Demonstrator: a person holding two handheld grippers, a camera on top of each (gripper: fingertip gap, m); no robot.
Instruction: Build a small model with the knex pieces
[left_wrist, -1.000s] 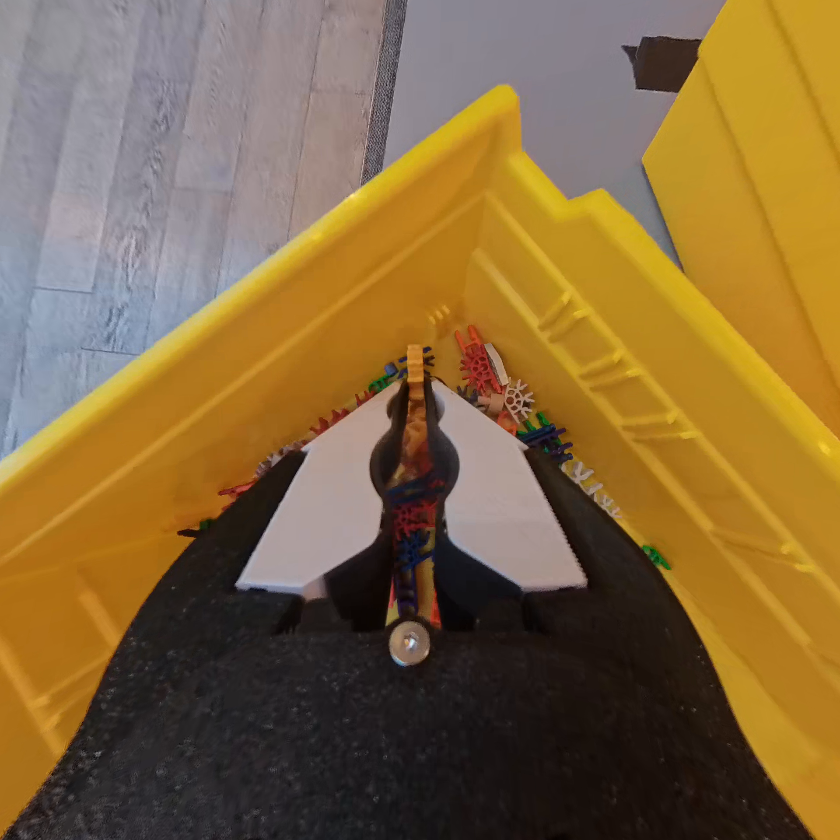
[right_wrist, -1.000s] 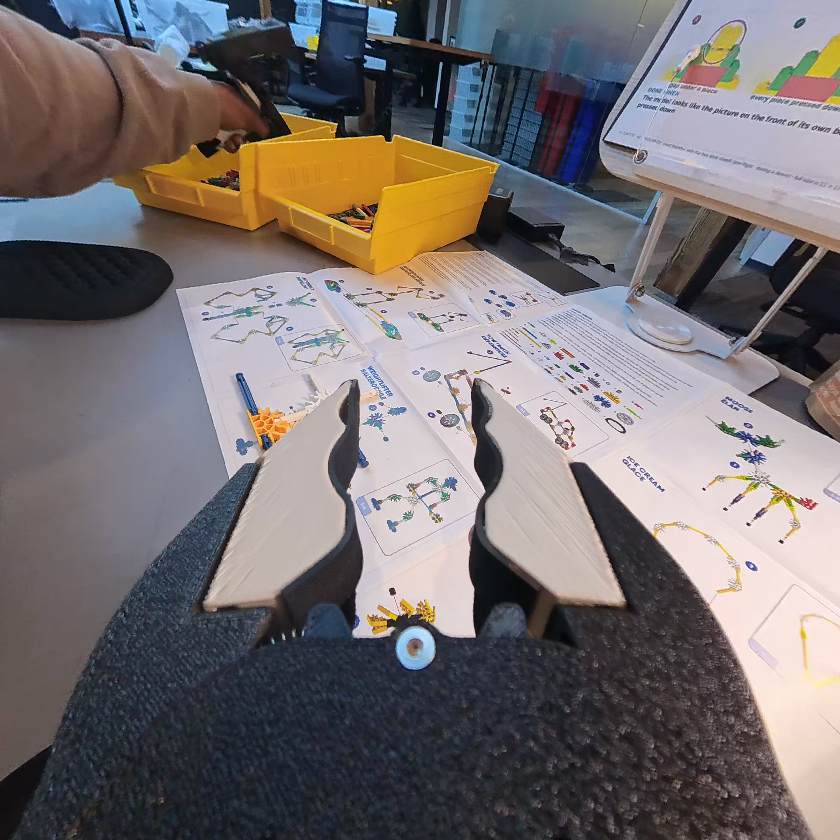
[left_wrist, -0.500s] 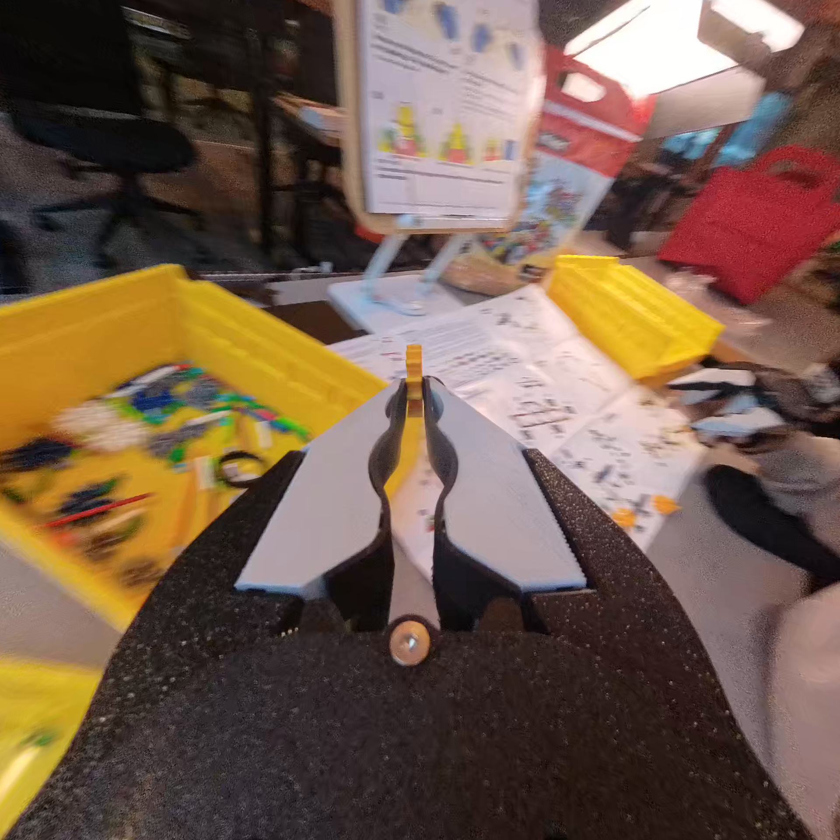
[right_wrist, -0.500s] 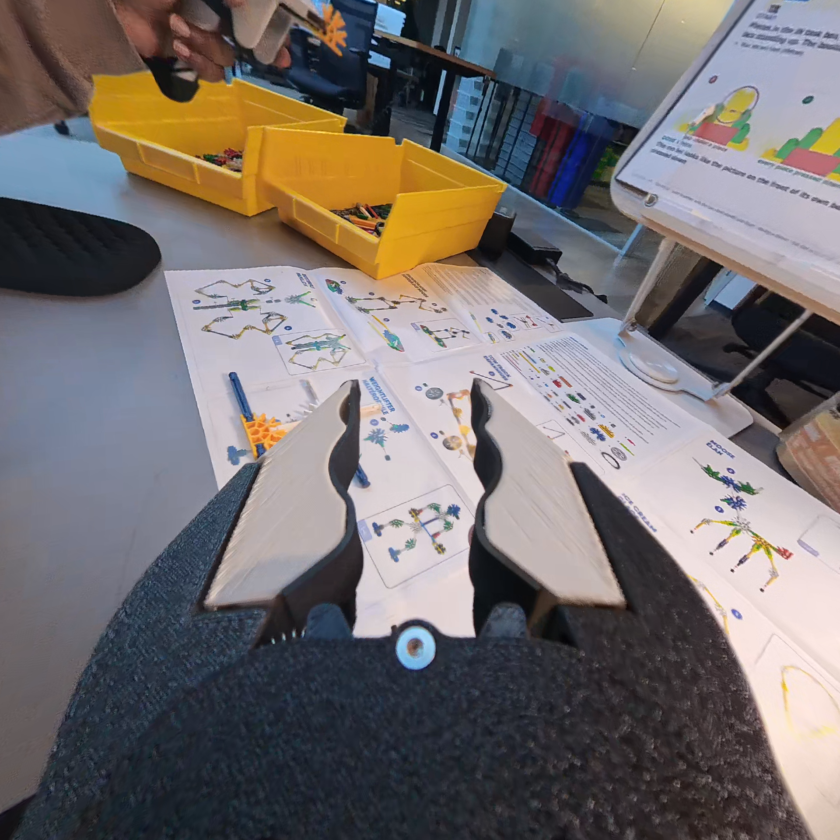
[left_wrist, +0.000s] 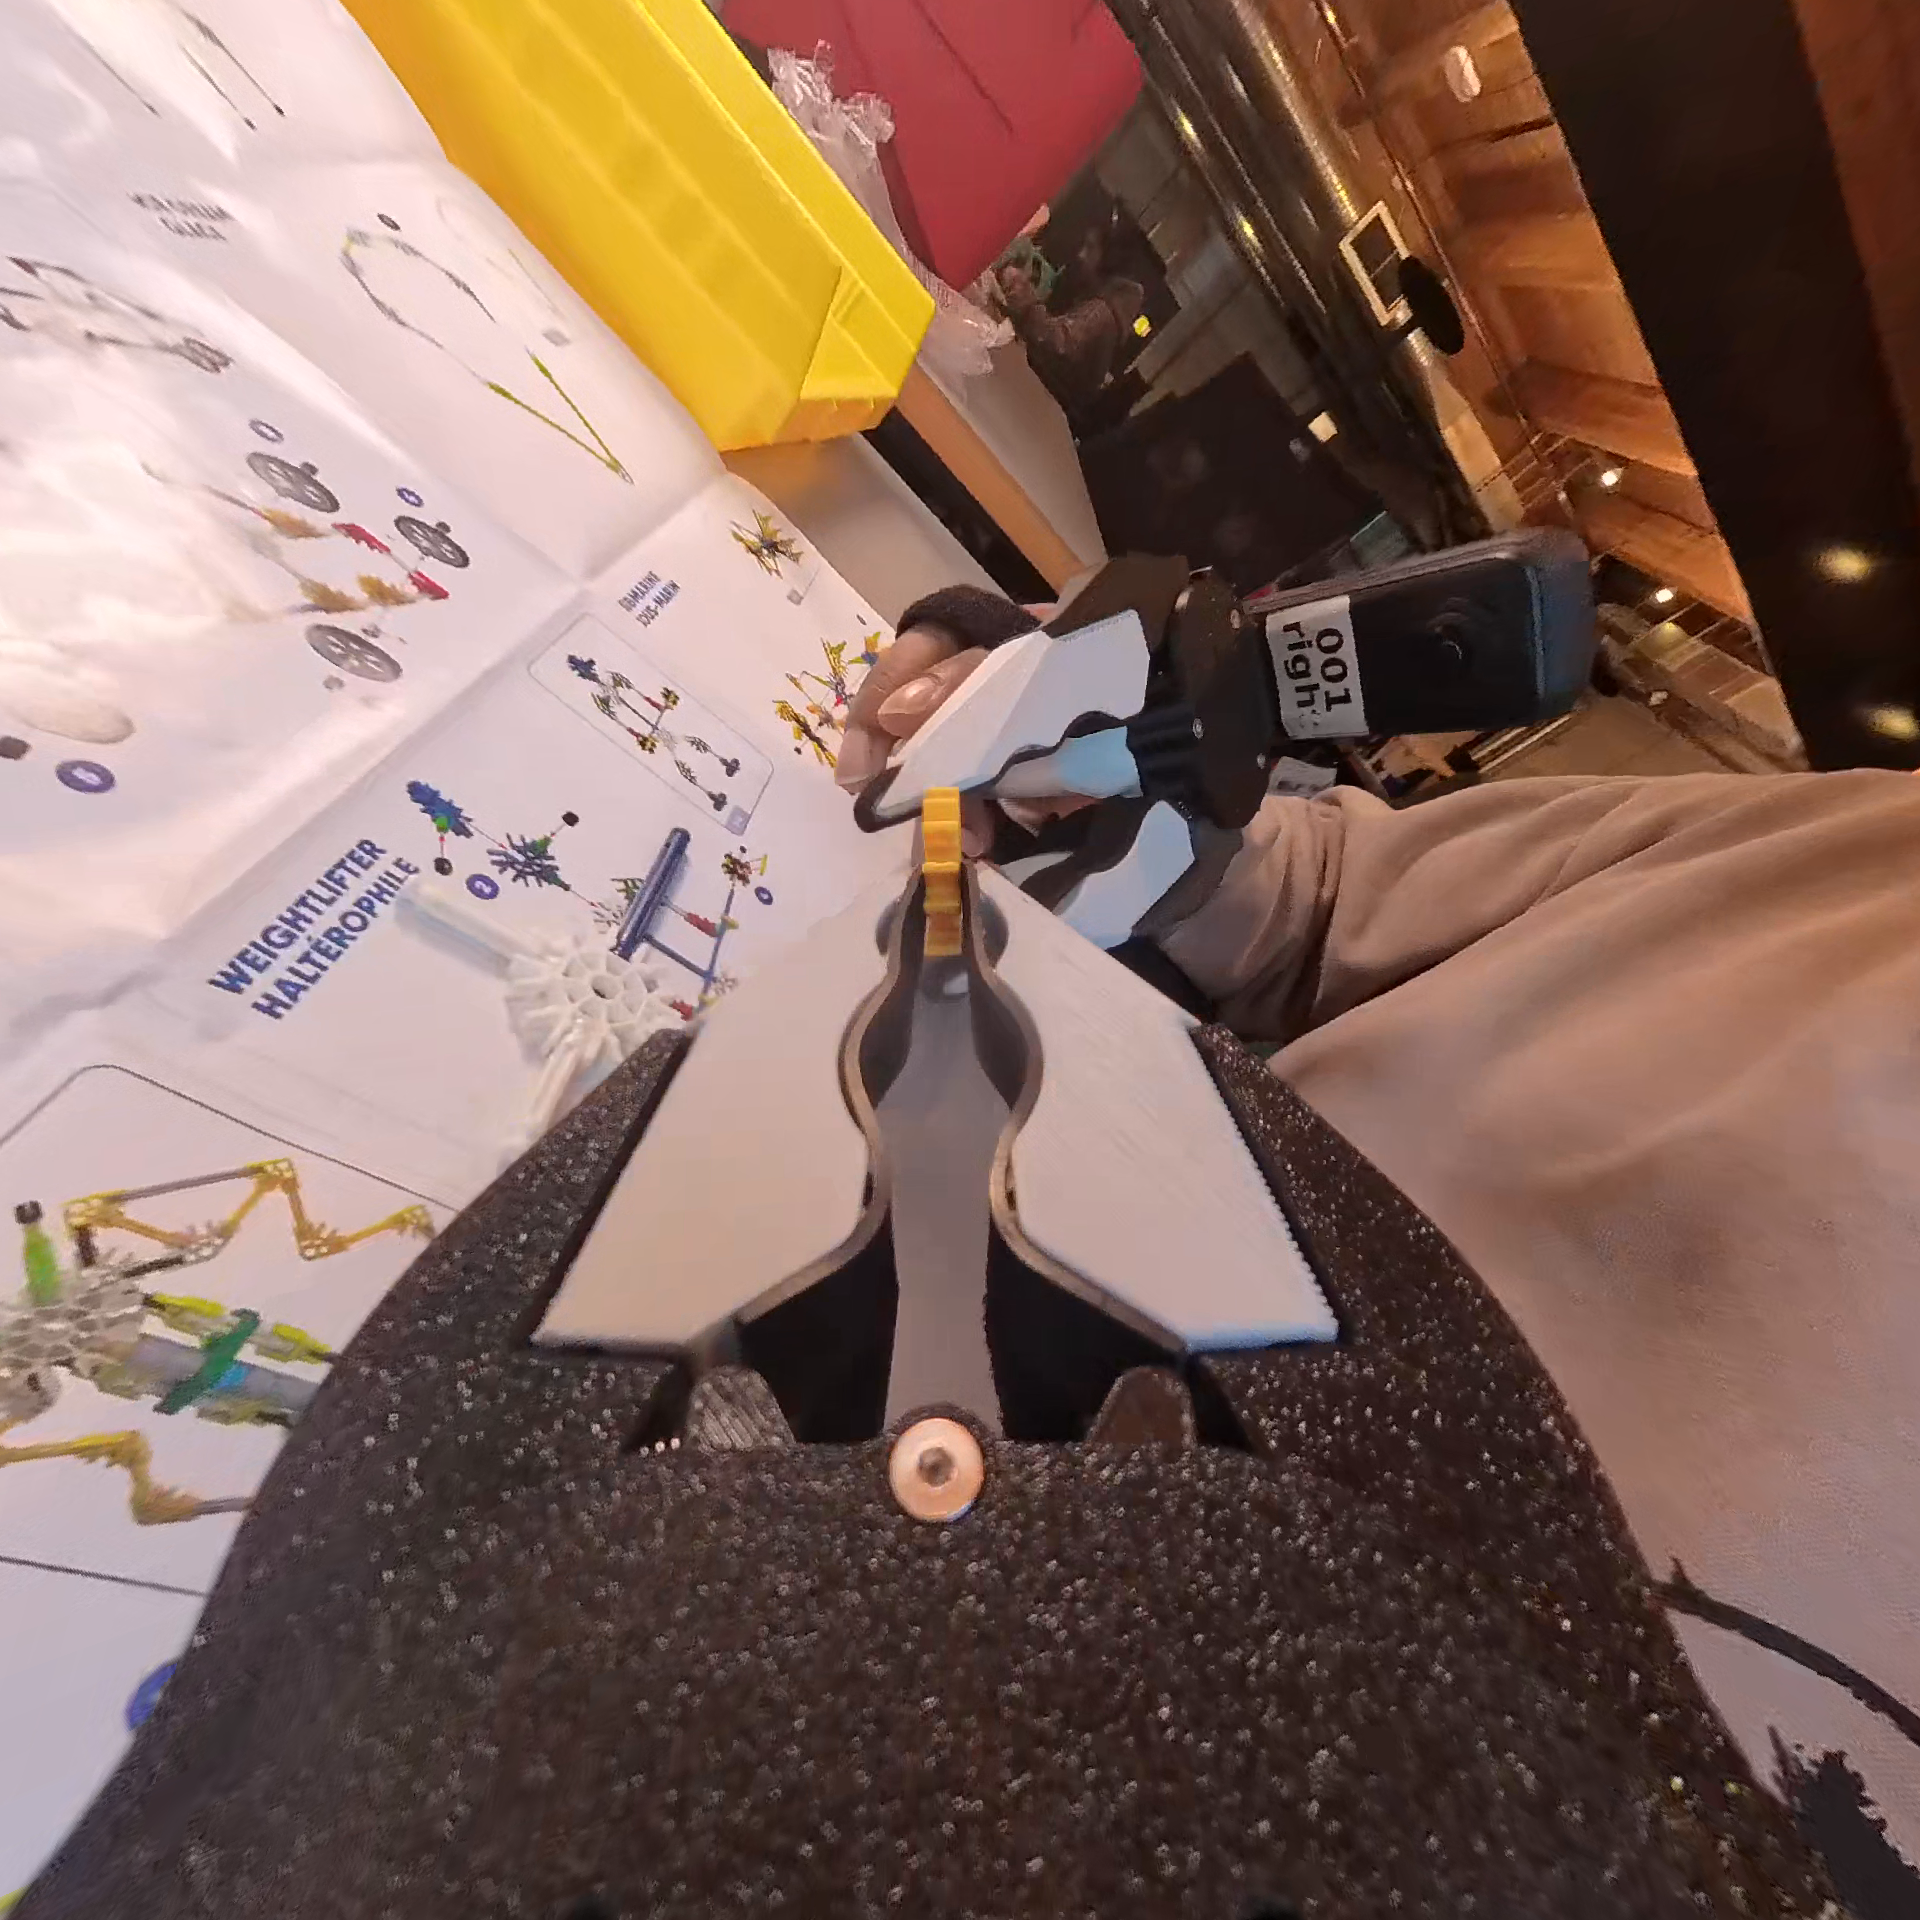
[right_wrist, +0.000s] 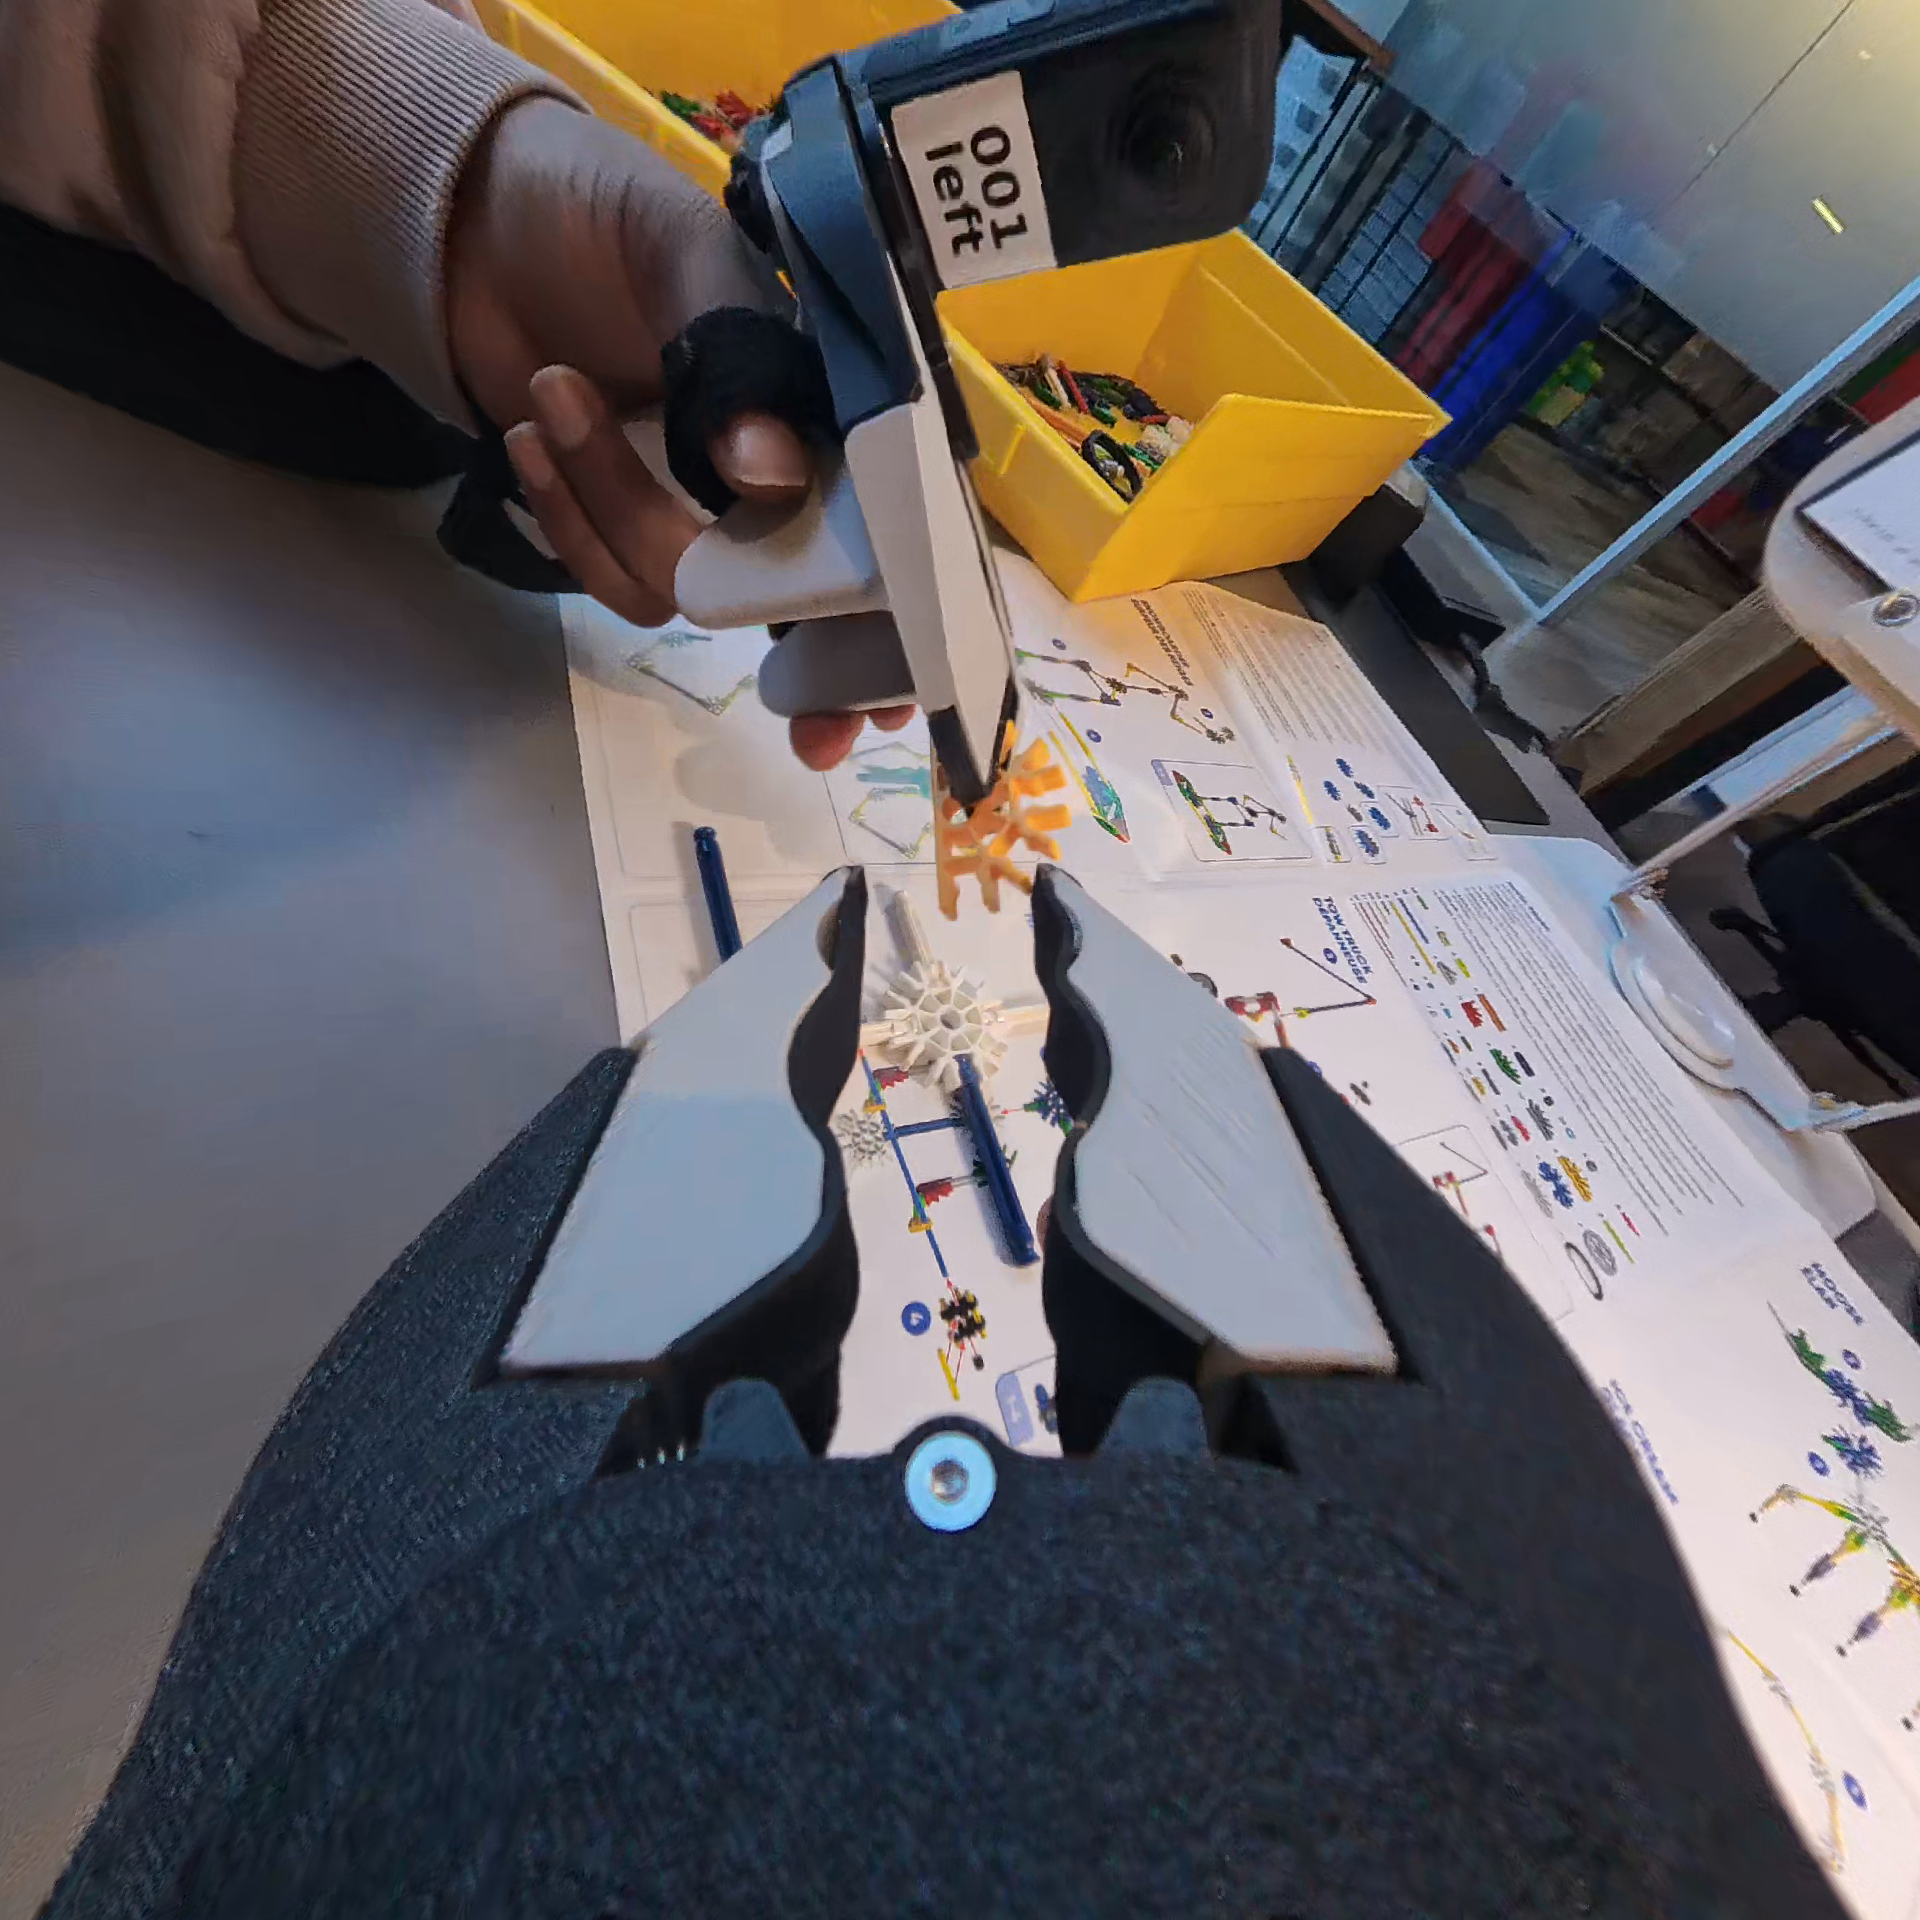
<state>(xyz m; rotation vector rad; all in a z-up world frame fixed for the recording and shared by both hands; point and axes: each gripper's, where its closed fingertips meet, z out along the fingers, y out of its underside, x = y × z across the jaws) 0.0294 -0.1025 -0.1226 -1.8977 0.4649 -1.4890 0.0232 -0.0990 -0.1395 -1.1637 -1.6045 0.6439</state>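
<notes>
tools are meeting close over the printed instruction sheet (right_wrist: 1143, 665), and i am watching both wrist views from my end. i am seeing the left tool (left_wrist: 940, 883) pointing steeply down in the right wrist view, its jaws pinched narrow on an orange connector (right_wrist: 997, 842), a flat piece with many spokes. in the left wrist view only the thin edge of that piece is poking out past the fingertips. a hand (right_wrist: 582, 416) in a tan sleeve is gripping the left tool's handle.

the right tool (right_wrist: 945, 883) is sitting with its jaws spread to a middling gap and gripping nothing. the orange connector is hanging just ahead of its fingertips, right at the mouth of the gap; whether a spoke is brushing the right-hand fingertip, i cannot tell.

below, a white connector (right_wrist: 940, 1018) is lying on the sheet with a dark blue rod (right_wrist: 992, 1164) plugged into it and pale rods sticking out sideways. it is showing through the right tool's gap but looking lower than the fingers, apart from them. a second blue rod (right_wrist: 712, 894) is lying loose to the left. a yellow bin (right_wrist: 1195, 499) of mixed pieces is standing farther back on the grey surface (right_wrist: 260, 831).
</notes>
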